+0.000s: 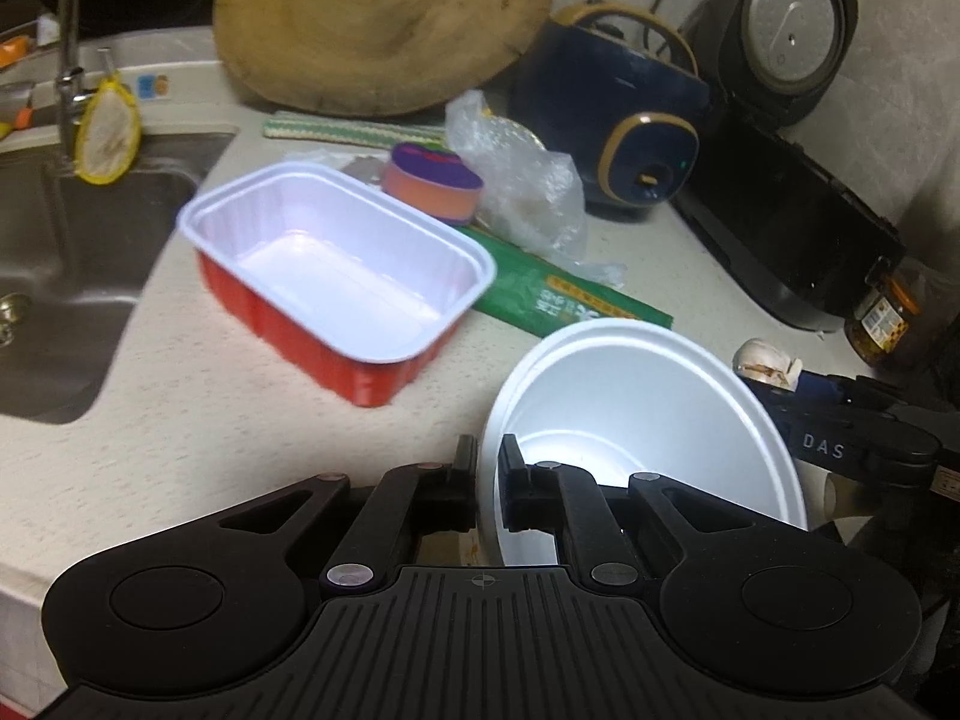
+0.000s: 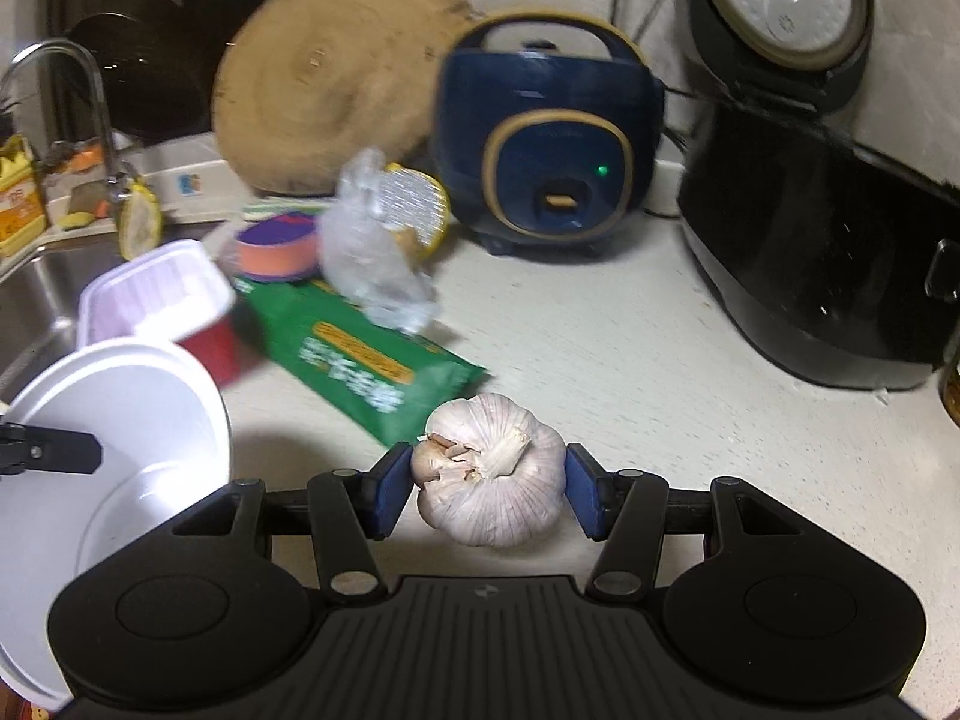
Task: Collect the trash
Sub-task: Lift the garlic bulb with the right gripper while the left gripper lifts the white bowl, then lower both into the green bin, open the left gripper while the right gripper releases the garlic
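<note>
Garlic bulb point(image 2: 492, 471) between right tongs point(image 2: 489, 489), bowl rim point(image 1: 489, 420) in left tongs point(image 1: 487, 468).

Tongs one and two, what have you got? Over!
Left tongs shut on rim of white round foam bowl. Right tongs shut on whole white garlic bulb. Red rectangular tray and green wrapper uncollected.

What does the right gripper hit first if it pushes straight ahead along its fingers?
Likely the green packet: it lies just beyond the garlic bulb clamped in the right gripper, slightly left of centre. Depth is unclear; it might skim past onto bare counter.
</note>
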Tool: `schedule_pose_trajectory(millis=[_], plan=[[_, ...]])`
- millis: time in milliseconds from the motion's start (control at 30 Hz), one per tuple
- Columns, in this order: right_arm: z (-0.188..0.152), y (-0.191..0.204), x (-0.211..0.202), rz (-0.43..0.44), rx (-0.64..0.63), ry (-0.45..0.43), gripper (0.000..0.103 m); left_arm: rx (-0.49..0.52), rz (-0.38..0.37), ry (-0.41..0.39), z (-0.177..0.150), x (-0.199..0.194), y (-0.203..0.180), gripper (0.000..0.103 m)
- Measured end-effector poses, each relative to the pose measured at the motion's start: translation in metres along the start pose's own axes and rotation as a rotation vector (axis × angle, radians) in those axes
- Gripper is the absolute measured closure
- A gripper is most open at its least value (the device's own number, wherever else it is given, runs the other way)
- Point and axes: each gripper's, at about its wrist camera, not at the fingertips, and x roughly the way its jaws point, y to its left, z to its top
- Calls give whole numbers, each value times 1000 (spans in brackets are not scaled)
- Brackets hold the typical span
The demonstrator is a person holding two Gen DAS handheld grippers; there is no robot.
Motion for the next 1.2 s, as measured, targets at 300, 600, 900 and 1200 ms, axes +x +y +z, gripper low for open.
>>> schedule_pose_trajectory(millis=[300, 600, 900, 1200], plan=[[4, 52, -20, 47, -83, -7, 49, -50, 11, -63, -19, -42, 38, 91], [-11, 113, -43, 104, -154, 15, 49, -99, 31, -97, -53, -88, 92, 92], [-53, 159, -62, 172, -194, 101, 49, -106, 40, -49, -111, -119, 154, 92], [-123, 173, -39, 164, -260, 231, 49, -163, 33, 243, -203, -17, 178, 92]])
